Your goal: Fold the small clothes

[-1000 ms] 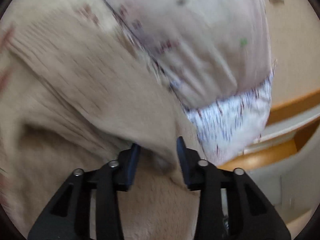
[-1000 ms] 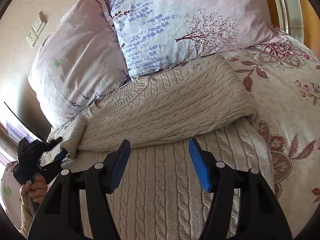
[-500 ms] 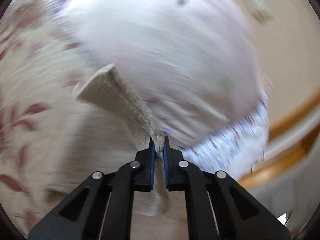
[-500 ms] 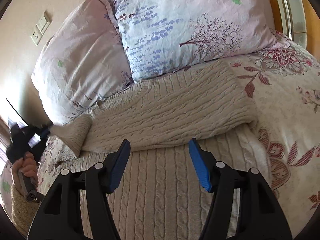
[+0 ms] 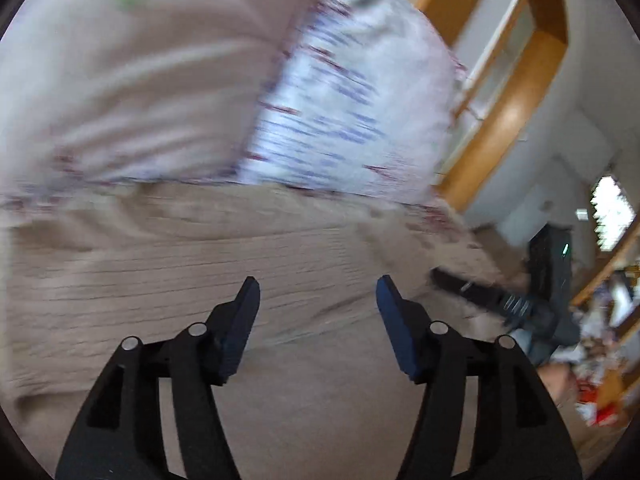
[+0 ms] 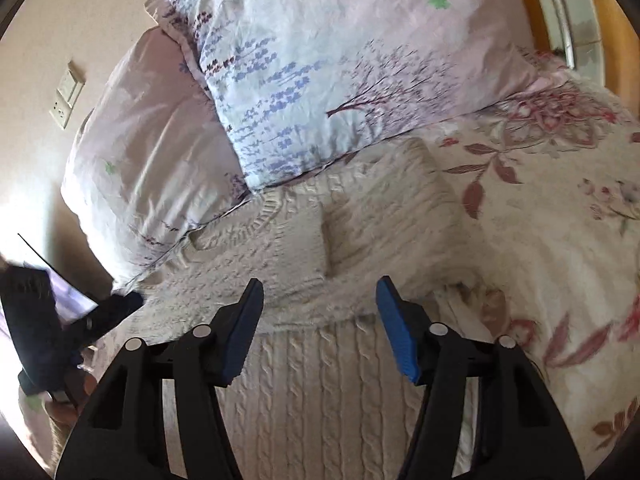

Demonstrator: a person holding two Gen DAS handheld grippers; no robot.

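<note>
Sleeve [image 6: 304,240] now lies folded across sweater [image 6: 320,400], left gripper [image 5: 316,300] reopened.

I see a bed with a floral bedspread [image 6: 560,216]. Directly on it lies a cream cable-knit sweater [image 6: 320,380], its upper part folded over, and two pillows [image 6: 340,64] rest at the head, touching the sweater's top edge.
</note>
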